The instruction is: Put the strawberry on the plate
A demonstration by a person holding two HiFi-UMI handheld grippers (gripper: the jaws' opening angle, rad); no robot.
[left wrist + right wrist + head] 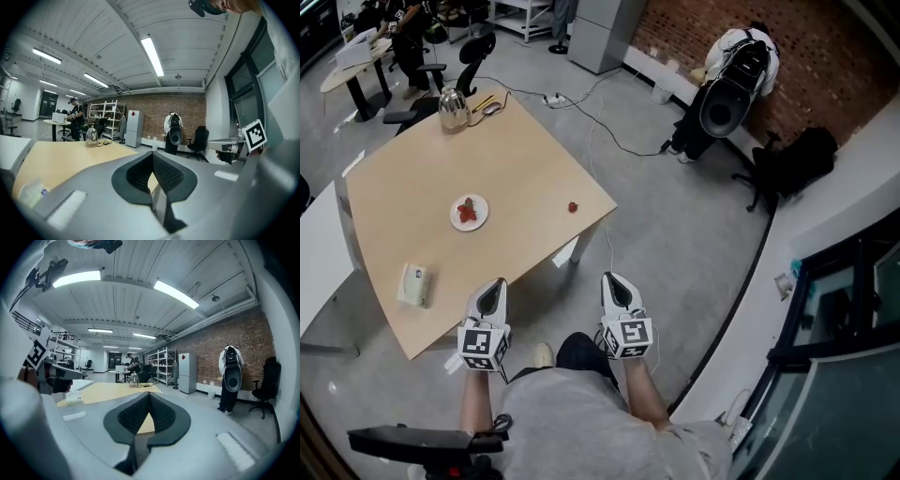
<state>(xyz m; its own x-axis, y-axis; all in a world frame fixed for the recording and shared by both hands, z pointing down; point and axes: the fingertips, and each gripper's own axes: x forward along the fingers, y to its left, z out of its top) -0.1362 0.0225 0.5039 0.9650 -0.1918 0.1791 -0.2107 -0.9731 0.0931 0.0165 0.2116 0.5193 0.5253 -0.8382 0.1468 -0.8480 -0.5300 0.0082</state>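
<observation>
Strawberry (573,207), small, red, on table (534,159); left hand-held gripper (497,282), right hand-held gripper (613,277) both pressed together

The light wooden table (516,169) carried four things – a white plate (481,217) near its middle, a small red strawberry (573,207) at 3 o'clock, a metal kettle (453,110) at 12, a pale packet (414,285) at 7.

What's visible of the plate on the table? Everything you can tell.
The plate is small, round and white; its material is too far off to tell. It lies flat on the tan table, left of the middle. A red strawberry rests on its centre, leaving the rim bare. A second strawberry lies well apart from it, near the table's right edge. Nothing else touches the plate.
</observation>
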